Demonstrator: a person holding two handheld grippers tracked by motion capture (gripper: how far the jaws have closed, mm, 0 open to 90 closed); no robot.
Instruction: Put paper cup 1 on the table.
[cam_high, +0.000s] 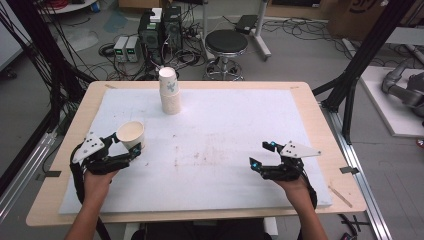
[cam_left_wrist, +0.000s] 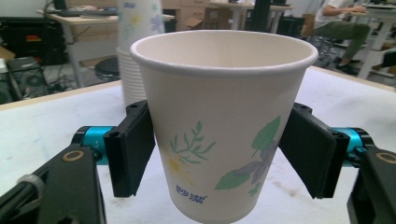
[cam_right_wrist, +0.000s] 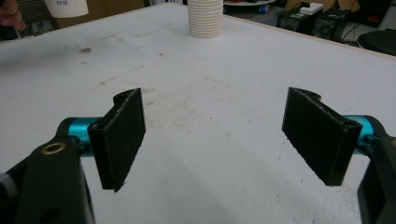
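Cup (cam_left_wrist: 224, 126): paper, floral print, upright, mouth up, long axis vertical; nothing seen inside. Location: left part of the white mat (cam_high: 225, 145), between the jaws of the left gripper (cam_high: 126, 142).
Left gripper: both pads at the cup's sides, the left one touching; whether the right one touches cannot be told.
Right gripper (cam_high: 260, 154): jaws wide, holding nothing, above the mat's right part.
Stack (cam_high: 170, 91): nested cups, upright, at the mat's far edge, well apart from the cup.
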